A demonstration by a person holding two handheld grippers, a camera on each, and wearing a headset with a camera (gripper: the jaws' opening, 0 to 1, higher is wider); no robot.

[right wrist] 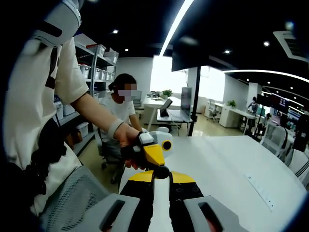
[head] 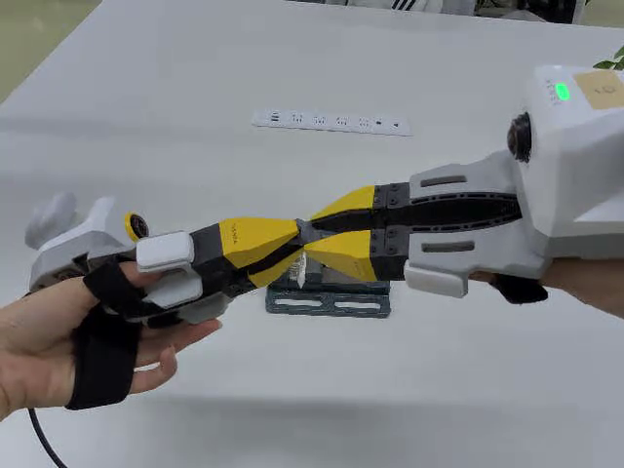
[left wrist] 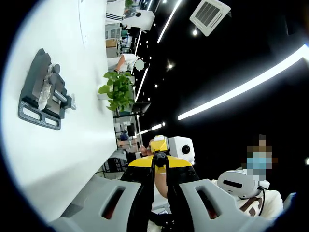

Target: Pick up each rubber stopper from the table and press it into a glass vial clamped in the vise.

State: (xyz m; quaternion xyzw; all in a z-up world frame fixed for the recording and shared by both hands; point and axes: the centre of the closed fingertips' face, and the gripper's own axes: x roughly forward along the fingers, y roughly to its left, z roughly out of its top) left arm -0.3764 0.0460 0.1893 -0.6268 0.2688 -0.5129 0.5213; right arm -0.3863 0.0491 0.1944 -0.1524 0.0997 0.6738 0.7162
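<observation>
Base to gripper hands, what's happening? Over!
Left gripper and right gripper shut, tips meeting. Vise below them on table, clear vial in it. Power strip far behind, not in the way.

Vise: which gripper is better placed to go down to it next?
Left, probably: the left gripper has the vise in its own view, while the right gripper looks across the table. Both hover tip to tip above it.

An open-plan office: desks (right wrist: 171, 116), swivel chairs (right wrist: 212, 107), storage shelves (right wrist: 96, 72), strip lights (right wrist: 177, 21).
</observation>
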